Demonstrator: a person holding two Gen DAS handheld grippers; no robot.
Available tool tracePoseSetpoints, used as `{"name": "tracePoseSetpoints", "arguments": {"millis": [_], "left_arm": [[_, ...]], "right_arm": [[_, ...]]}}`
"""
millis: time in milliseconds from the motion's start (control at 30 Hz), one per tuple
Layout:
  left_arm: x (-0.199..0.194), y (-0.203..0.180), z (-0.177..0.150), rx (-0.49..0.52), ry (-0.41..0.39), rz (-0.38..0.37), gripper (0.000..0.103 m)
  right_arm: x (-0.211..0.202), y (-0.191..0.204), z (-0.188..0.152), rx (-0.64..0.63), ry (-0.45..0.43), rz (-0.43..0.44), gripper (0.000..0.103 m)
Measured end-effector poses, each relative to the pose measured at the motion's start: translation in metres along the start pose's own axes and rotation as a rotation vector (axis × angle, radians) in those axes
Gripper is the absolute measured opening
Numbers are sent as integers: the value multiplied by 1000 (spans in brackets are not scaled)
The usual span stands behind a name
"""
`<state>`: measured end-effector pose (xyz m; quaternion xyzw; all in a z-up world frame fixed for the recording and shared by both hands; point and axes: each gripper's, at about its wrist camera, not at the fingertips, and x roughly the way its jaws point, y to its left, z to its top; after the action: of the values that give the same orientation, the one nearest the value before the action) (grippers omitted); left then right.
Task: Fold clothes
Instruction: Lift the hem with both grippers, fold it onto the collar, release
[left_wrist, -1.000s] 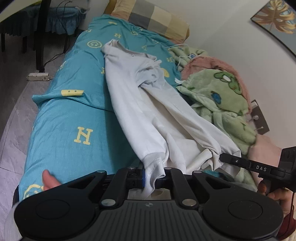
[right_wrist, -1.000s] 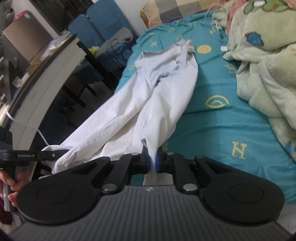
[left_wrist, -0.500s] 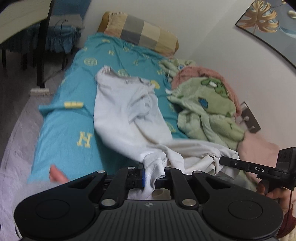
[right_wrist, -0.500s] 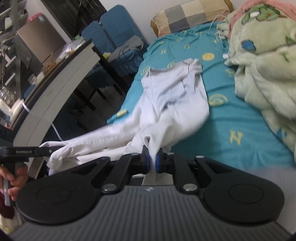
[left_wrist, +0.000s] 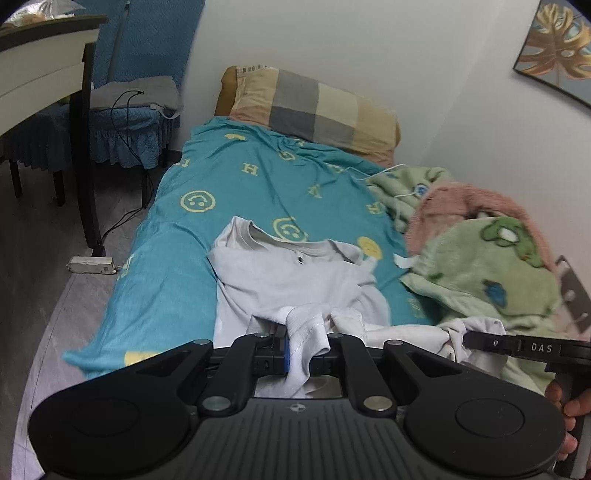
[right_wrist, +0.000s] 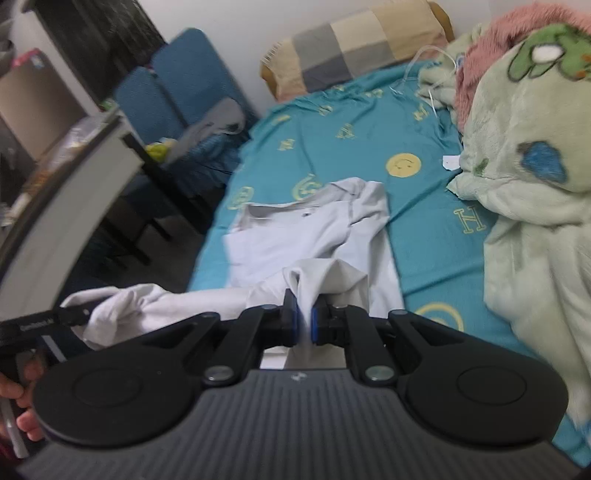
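Note:
A white T-shirt (left_wrist: 284, 280) lies collar-away on the teal bedspread (left_wrist: 229, 192); it also shows in the right wrist view (right_wrist: 306, 236). My left gripper (left_wrist: 304, 350) is shut on a bunched corner of the shirt's near hem. My right gripper (right_wrist: 303, 325) is shut on the other hem corner. Both hold the hem lifted above the bed's near end, with the lower shirt doubled toward the collar. The right gripper also shows in the left wrist view (left_wrist: 476, 338), and the left gripper in the right wrist view (right_wrist: 74, 314).
A green and pink fleece blanket (left_wrist: 487, 258) is heaped along the wall side of the bed. A checked pillow (left_wrist: 314, 107) lies at the head. A table (left_wrist: 40, 77), a blue chair (left_wrist: 136, 107) and a power strip (left_wrist: 92, 264) stand left of the bed.
Both grippers have carried the shirt's hem up and toward the collar. The shirt went from stretched out long to doubled over and shorter on the bed.

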<state>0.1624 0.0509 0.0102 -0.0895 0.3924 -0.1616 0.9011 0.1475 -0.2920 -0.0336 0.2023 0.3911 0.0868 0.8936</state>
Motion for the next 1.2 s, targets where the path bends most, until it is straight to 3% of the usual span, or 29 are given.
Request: {"name": "tracePoseSetpoints", "arguments": {"millis": [167, 300, 433, 533, 633, 700, 833, 1000, 1100, 1200], "left_arm": [[103, 17, 3, 44, 30, 59, 8], [167, 41, -14, 37, 87, 86, 9], [197, 54, -24, 41, 124, 86, 9], [192, 52, -24, 40, 117, 85, 10], [176, 45, -22, 45, 95, 94, 20], [161, 39, -22, 53, 71, 109, 45], [124, 23, -28, 76, 20, 130, 58], [71, -7, -49, 129, -45, 147, 84], [42, -19, -70, 116, -49, 124, 93], [18, -24, -94, 69, -33, 96, 100]], "right_arm": [[65, -26, 2, -5, 34, -38, 10], [116, -47, 2, -9, 61, -66, 11], [151, -61, 0, -13, 73, -86, 12], [149, -57, 0, -16, 65, -93, 13], [139, -54, 0, -20, 59, -91, 16], [128, -51, -3, -13, 50, -85, 26], [94, -40, -11, -6, 4, -58, 53], [47, -17, -29, -49, -53, -56, 57], [18, -7, -47, -52, -98, -48, 73], [-7, 1, -68, -45, -119, -37, 72]]}}
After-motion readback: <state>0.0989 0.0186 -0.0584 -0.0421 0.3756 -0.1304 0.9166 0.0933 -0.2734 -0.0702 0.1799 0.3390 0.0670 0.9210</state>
